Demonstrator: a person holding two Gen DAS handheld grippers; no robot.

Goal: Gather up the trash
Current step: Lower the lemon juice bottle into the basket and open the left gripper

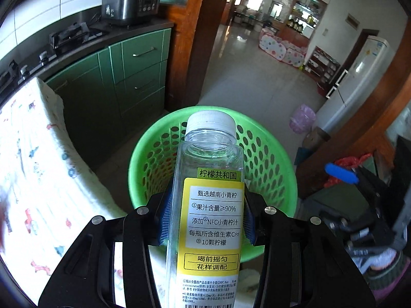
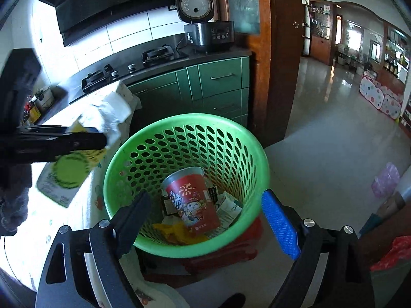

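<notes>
Left gripper (image 1: 207, 220) clamped on clear plastic bottle (image 1: 209, 205), white cap pointing forward over the green basket (image 1: 272, 159). Right gripper (image 2: 205, 220) fingers wide apart, holding nothing, poised at the near rim of the basket. Inside basket: red printed cup (image 2: 192, 200) lying tilted on paper and yellow wrapper scraps (image 2: 177, 231). Beyond: patterned cloth (image 1: 33, 169) on the left, green cabinets (image 2: 218, 82), rice cooker (image 2: 203, 18) on the counter.
</notes>
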